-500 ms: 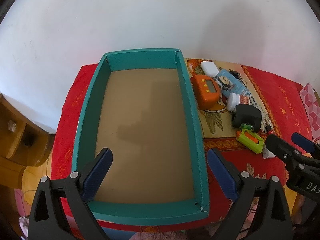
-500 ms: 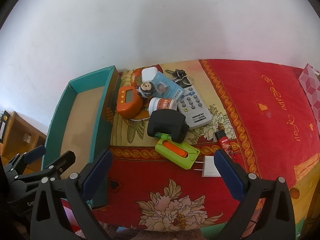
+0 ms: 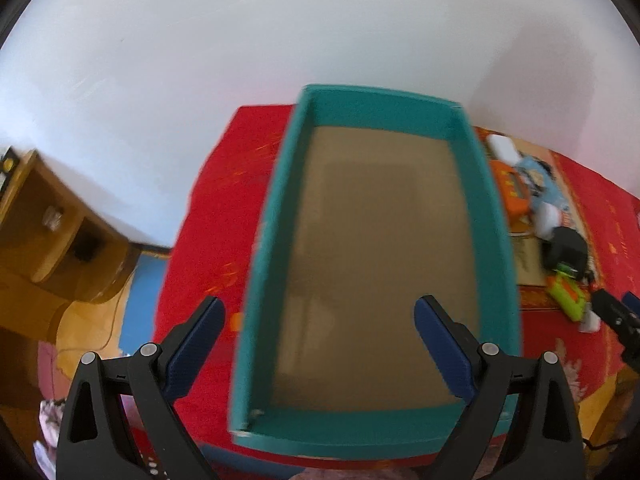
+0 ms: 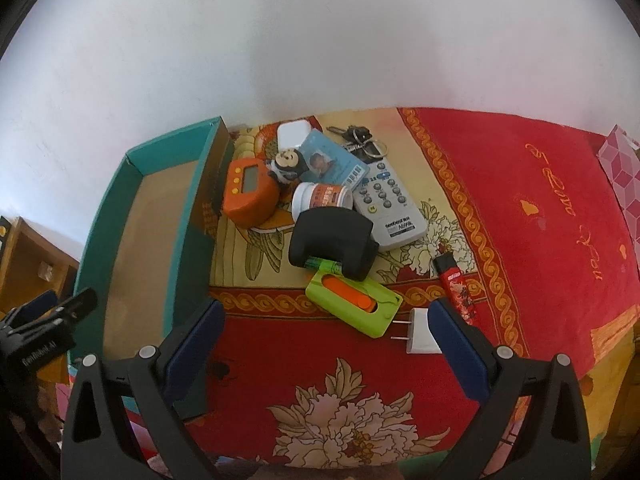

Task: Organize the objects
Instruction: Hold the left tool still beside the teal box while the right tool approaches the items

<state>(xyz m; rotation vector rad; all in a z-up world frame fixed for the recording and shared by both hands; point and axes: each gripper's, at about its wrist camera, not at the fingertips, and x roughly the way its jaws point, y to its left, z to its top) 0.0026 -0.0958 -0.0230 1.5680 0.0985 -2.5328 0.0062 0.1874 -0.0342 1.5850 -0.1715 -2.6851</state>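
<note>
The left gripper, fingers spread wide and holding nothing, has swung left; the teal box now sits right of centre, blurred. The right gripper, also spread and bare, hovers before the clutter: green case, white plug. Sorting seems unstarted.
</note>
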